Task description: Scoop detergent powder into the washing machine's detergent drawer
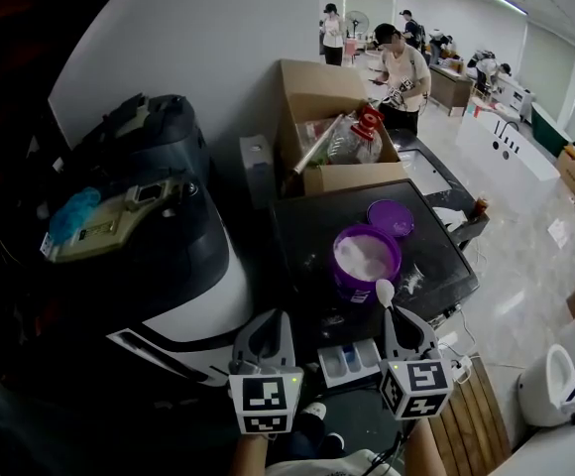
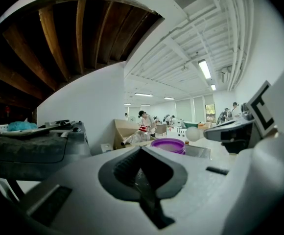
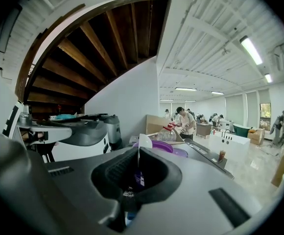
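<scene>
Inspecting the tools first: the right gripper [image 1: 395,315] has its jaws closed on the thin handle of a white scoop [image 1: 385,290]. The scoop's bowl stands out beyond the tips, just short of the purple tub [image 1: 367,262] of detergent powder. The left gripper [image 1: 270,319] has its jaws together with nothing between them, near the front left corner of the washing machine top [image 1: 302,231].

The tub sits open near the middle of that top, filled with white powder. Its lid [image 1: 391,216] lies just behind it, toward the back edge. The detergent drawer [image 1: 351,362] is pulled out below the front edge, between the two grippers.

Handling, as judged:
- **Scoop:** it looks like light, stiff plastic, and the narrow handle may twist if held off-centre. Whether the bowl is loaded cannot be told.
- **Powder:** it is loose and will spill at any tilt. White traces [image 1: 412,281] lie on the top toward the right front corner.
- **Tub:** it looks light and may slide when dug into. The left gripper could steady its wall.

Surroundings: a cardboard box [image 1: 317,92] holding a plastic bottle [image 1: 355,139] stands at the back edge, and a dark and white machine [image 1: 159,216] stands to the left. Neither blocks the short path from tub to drawer. A person [image 1: 403,67] stands well behind.
</scene>
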`<action>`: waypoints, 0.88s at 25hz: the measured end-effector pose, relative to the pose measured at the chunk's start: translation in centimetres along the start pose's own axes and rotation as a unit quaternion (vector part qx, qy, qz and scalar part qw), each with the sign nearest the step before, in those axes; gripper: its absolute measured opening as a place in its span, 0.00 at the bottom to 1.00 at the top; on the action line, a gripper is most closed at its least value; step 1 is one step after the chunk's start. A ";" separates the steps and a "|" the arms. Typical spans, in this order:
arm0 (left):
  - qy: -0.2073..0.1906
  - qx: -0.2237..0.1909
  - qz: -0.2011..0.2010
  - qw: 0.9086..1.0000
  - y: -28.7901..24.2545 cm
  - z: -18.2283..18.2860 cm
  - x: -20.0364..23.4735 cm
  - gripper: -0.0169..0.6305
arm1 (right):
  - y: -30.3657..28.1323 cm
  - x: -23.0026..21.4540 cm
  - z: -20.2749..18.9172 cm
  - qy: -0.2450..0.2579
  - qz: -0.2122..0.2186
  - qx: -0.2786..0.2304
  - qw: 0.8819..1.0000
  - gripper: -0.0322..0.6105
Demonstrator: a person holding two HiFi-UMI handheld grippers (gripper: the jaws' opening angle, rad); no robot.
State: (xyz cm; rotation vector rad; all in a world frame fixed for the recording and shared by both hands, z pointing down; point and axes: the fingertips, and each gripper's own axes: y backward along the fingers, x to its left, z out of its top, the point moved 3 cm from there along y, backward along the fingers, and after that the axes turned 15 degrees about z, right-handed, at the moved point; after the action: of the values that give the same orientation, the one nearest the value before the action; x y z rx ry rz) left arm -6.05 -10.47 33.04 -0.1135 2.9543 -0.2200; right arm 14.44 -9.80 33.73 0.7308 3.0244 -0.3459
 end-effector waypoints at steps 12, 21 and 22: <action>-0.001 -0.023 -0.001 1.000 -0.8 1.9 0.1 0.03 | 0.1 -0.6 2.2 0.000 -0.006 -0.031 1.000 0.08; 0.004 -0.033 0.006 0.999 -1.2 2.8 0.7 0.03 | -0.1 -1.0 3.3 0.002 -0.013 -0.046 0.999 0.08; 0.004 -0.034 0.007 0.999 -1.3 2.8 0.7 0.03 | -0.2 -1.0 3.3 0.003 -0.013 -0.047 0.999 0.08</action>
State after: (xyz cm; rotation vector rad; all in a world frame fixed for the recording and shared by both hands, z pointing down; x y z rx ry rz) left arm -6.20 -12.19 30.38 -0.1017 2.9706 -0.1194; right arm 15.12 -11.12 30.57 0.6881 3.0329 -0.2004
